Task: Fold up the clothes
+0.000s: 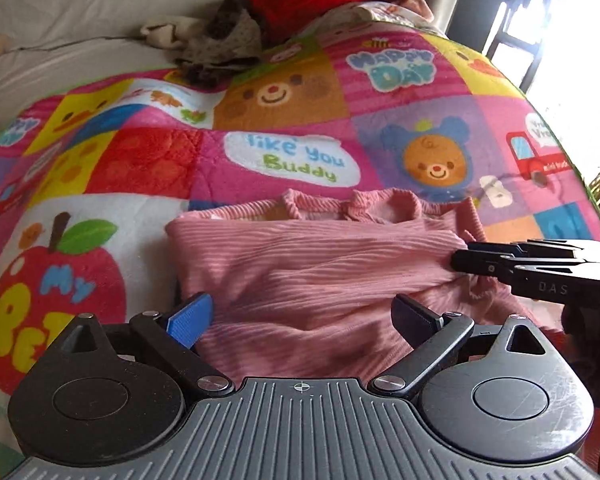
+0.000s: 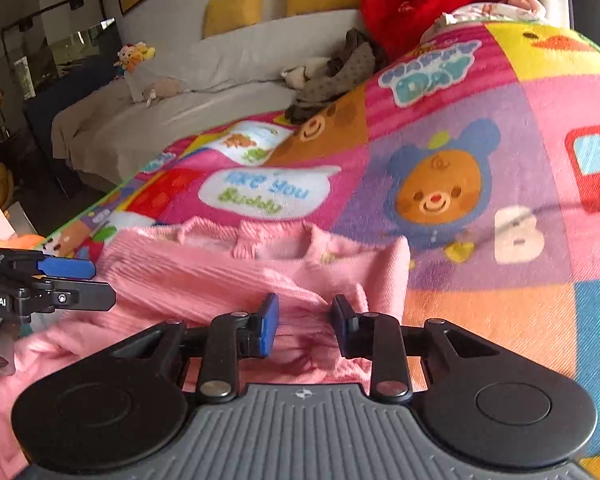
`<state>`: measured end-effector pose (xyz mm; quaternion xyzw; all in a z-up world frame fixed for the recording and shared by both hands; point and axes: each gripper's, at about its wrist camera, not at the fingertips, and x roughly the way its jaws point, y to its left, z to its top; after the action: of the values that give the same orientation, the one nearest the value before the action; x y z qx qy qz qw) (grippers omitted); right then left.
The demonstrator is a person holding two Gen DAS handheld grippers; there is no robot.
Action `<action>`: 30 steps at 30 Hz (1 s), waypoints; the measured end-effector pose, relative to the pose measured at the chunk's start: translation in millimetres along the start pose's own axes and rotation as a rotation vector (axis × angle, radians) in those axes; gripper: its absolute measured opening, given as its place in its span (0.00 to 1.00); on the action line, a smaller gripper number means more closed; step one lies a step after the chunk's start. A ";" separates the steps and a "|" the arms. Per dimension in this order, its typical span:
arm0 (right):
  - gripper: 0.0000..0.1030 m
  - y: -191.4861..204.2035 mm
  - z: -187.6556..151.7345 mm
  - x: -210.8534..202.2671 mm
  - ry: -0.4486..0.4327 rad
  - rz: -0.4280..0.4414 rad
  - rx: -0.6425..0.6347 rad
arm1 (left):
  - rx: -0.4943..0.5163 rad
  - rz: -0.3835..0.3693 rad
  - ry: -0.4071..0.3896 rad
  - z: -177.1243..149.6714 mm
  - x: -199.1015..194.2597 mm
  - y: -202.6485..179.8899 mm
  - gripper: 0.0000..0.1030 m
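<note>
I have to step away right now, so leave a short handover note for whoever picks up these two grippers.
Left gripper: open, over the near part of the pink ribbed top, holding nothing.
Right gripper: partly open, bunched fabric between its fingers at the top's right edge; grip unclear.
The top lies on the cartoon blanket, collar at the far side, one fold across its body.
Left: finish folding; a grey garment pile waits beyond.

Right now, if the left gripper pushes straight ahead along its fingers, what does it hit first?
The pink ribbed garment: the left gripper stands open over it, with the cloth directly ahead. Beyond lies the patterned blanket. Whether the fingertips already touch the fabric is unclear.
</note>
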<state>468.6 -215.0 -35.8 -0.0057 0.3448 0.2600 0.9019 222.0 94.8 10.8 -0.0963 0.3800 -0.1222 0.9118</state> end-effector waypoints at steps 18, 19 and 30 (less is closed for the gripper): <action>0.08 9.8 31.2 37.2 -0.034 -0.034 -0.117 | -0.197 0.062 -0.050 15.5 -24.8 57.0 0.96; 0.08 13.4 30.0 14.1 -0.077 -0.014 -0.121 | -0.192 0.055 -0.066 15.0 -33.1 55.8 0.96; 0.08 72.5 -63.4 -141.4 -0.075 0.099 -0.340 | -0.152 -0.068 -0.240 14.6 -117.8 23.3 0.97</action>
<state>306.4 -230.1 16.5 -0.1314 0.2620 0.3587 0.8862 155.6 153.1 93.5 -0.1918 0.2729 -0.1115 0.9361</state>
